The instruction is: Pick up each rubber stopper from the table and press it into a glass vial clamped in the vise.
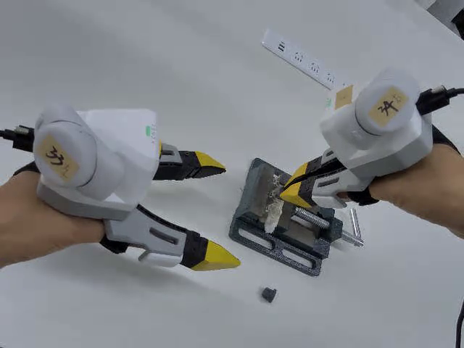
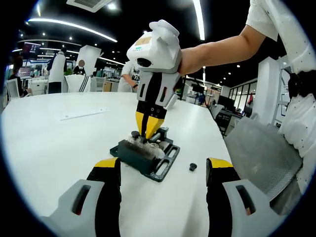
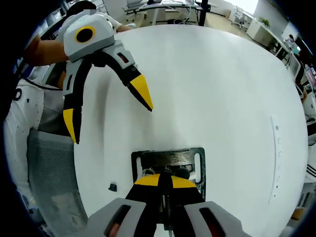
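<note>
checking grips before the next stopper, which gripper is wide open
The left gripper: its yellow-tipped jaws stand wide apart beside the vise, while the right gripper has its jaws closed together over the vise.

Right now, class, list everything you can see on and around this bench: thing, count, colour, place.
Table: one, white, under everything.
Vise: one, dark grey, mid-table.
Glass vials: at least two, clear, clamped in the vise.
Loose rubber stopper: one, black, on the table near the vise.
Power strip: one, white, far side of the table.
Mesh chair: one, grey, beside the table.
Left gripper: white, yellow-tipped fingers open, beside the vise.
Right gripper: white, fingers shut, over the vials.
</note>
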`<control>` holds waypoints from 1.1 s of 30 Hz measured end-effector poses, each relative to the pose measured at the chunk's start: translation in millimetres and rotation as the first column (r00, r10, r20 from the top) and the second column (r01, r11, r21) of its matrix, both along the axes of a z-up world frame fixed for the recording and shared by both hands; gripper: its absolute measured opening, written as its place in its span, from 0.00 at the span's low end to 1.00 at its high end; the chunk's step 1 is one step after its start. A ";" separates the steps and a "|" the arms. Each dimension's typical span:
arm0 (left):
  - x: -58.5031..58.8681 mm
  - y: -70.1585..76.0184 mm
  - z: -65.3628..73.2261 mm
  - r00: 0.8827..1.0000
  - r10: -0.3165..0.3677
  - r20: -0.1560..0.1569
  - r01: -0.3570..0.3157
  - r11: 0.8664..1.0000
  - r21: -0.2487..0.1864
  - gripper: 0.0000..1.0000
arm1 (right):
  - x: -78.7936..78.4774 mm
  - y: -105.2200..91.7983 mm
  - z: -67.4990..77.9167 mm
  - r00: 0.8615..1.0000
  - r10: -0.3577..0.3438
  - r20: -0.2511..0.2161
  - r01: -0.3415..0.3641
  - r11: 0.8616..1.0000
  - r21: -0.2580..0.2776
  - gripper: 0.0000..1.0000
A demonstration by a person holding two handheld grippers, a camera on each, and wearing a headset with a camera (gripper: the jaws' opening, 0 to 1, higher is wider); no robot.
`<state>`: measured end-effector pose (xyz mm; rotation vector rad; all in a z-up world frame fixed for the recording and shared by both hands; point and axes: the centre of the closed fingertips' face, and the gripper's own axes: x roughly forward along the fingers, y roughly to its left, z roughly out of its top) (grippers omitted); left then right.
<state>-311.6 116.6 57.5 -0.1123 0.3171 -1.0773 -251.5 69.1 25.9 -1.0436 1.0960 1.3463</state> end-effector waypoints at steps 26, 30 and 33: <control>2.4 3.2 2.4 1.000 0.010 0.007 -0.010 1.000 -0.007 0.69 | 0.9 2.7 -1.4 1.000 0.009 -0.016 -0.009 1.000 -0.009 0.01; 2.1 2.4 3.7 1.000 0.010 0.008 -0.010 1.000 -0.009 0.69 | 0.8 3.0 -1.8 1.000 0.010 -0.016 -0.010 1.000 -0.012 0.01; 1.7 2.4 3.8 1.000 0.011 0.006 -0.011 1.000 -0.008 0.69 | 1.0 3.2 -1.7 1.000 0.010 -0.017 -0.010 1.000 -0.011 0.01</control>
